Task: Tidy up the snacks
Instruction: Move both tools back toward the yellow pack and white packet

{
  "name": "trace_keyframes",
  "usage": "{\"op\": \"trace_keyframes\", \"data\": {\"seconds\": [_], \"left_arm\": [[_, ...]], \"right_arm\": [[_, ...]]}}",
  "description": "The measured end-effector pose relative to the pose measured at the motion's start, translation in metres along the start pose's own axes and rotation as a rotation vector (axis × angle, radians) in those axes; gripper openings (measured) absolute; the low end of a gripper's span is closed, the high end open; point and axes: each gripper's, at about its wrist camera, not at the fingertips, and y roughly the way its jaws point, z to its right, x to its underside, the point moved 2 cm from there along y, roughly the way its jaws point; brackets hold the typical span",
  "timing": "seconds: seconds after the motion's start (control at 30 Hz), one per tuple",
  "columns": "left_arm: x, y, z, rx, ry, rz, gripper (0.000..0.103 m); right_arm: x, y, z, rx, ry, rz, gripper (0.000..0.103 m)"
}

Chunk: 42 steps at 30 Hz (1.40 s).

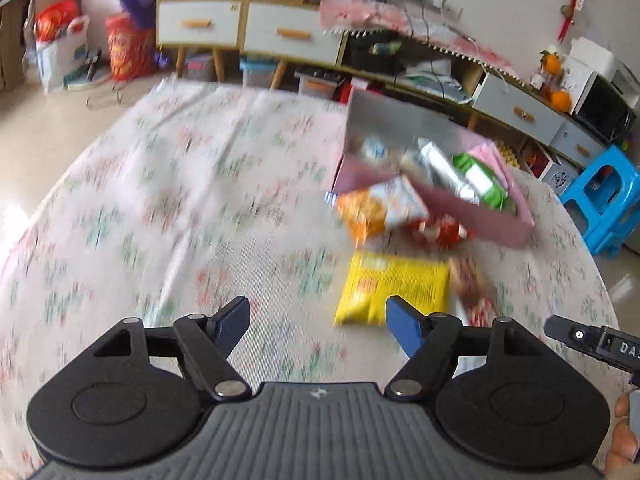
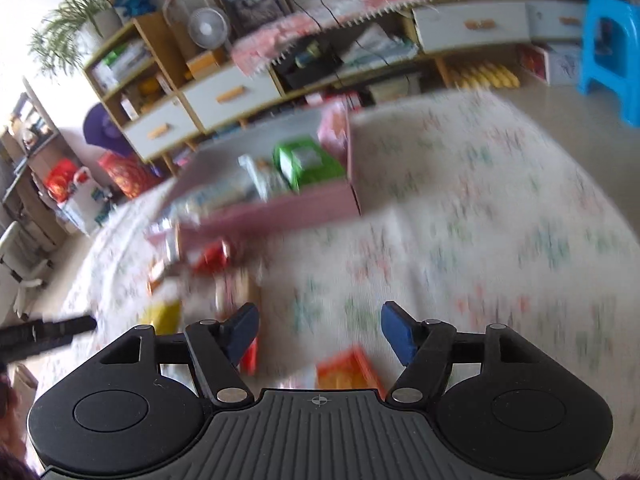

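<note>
A pink box [image 1: 472, 208] stands on the round table with several snack packs in it, among them a green pack [image 1: 478, 174] and a silver one [image 1: 436, 160]. An orange-and-white bag [image 1: 378, 208] leans at its near wall, beside red wrappers [image 1: 440, 232]. A yellow packet [image 1: 394, 286] lies flat nearer to me. My left gripper [image 1: 318, 320] hovers open over bare cloth, the yellow packet just beyond its right finger. My right gripper [image 2: 318, 328] is open too, with nothing between its fingers; an orange packet [image 2: 348, 368] lies under it. The pink box [image 2: 280, 204] and green pack [image 2: 304, 160] lie ahead.
A floral cloth [image 1: 160, 200] covers the table. Low cabinets with drawers [image 1: 248, 28] line the wall behind. A blue plastic stool [image 1: 604, 196] stands on the floor to the right. The other gripper's black tip [image 1: 584, 338] shows at the right edge. Both views are motion-blurred.
</note>
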Motion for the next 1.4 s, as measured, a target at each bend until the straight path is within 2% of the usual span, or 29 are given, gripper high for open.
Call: {"op": "trace_keyframes", "data": {"seconds": [0.07,0.13,0.2,0.23,0.3,0.4,0.57,0.67,0.8,0.9,1.0,1.07,1.2,1.27,1.33,1.4], "left_arm": [[-0.003,-0.007,-0.004,-0.015,-0.012,0.013,0.074],[-0.011,-0.016,-0.004,-0.011,-0.005,0.033,0.080],[-0.012,-0.024,-0.003,0.002,0.005,0.052,0.085],[-0.013,-0.025,-0.002,0.001,0.005,0.054,0.087],[-0.010,-0.022,-0.001,0.011,0.004,0.036,0.088],[0.003,-0.015,-0.005,0.046,-0.026,-0.009,0.087],[0.011,-0.020,-0.010,0.032,-0.022,0.015,0.088],[0.013,-0.021,-0.007,0.021,0.012,0.022,0.088],[0.023,-0.021,0.001,0.048,0.117,0.004,0.087],[0.028,-0.017,0.001,0.036,0.164,-0.008,0.086],[0.028,-0.016,0.002,0.058,0.184,-0.015,0.086],[0.028,-0.016,0.005,0.079,0.212,-0.018,0.086],[0.030,-0.009,0.015,0.100,0.329,-0.026,0.086],[0.032,-0.001,0.016,0.119,0.371,-0.046,0.081],[0.032,0.005,0.016,0.129,0.386,-0.063,0.072],[0.029,0.009,0.016,0.146,0.397,-0.067,0.071]], "right_arm": [[0.001,-0.008,-0.007,0.013,-0.021,0.007,0.069],[-0.002,-0.024,-0.014,0.004,-0.027,0.045,0.069],[-0.004,-0.037,-0.019,-0.034,-0.006,0.072,0.080],[-0.003,-0.040,-0.022,-0.047,-0.003,0.075,0.081],[0.003,-0.039,-0.028,-0.041,-0.026,0.065,0.081],[0.016,-0.031,-0.037,0.016,-0.086,0.034,0.081],[0.018,-0.044,-0.044,-0.018,-0.102,0.042,0.081],[0.015,-0.046,-0.042,-0.017,-0.096,0.046,0.085],[0.026,-0.030,-0.037,0.058,-0.111,-0.015,0.086],[0.025,-0.034,-0.031,0.041,-0.078,0.002,0.086],[0.022,-0.038,-0.032,0.031,-0.076,0.011,0.086],[0.025,-0.035,-0.035,0.011,-0.089,-0.010,0.086],[0.028,-0.030,-0.034,-0.042,-0.055,-0.058,0.086],[0.028,-0.028,-0.031,-0.061,-0.027,-0.070,0.086],[0.028,-0.028,-0.030,-0.059,-0.025,-0.069,0.086],[0.029,-0.027,-0.030,-0.045,-0.039,-0.065,0.086]]}}
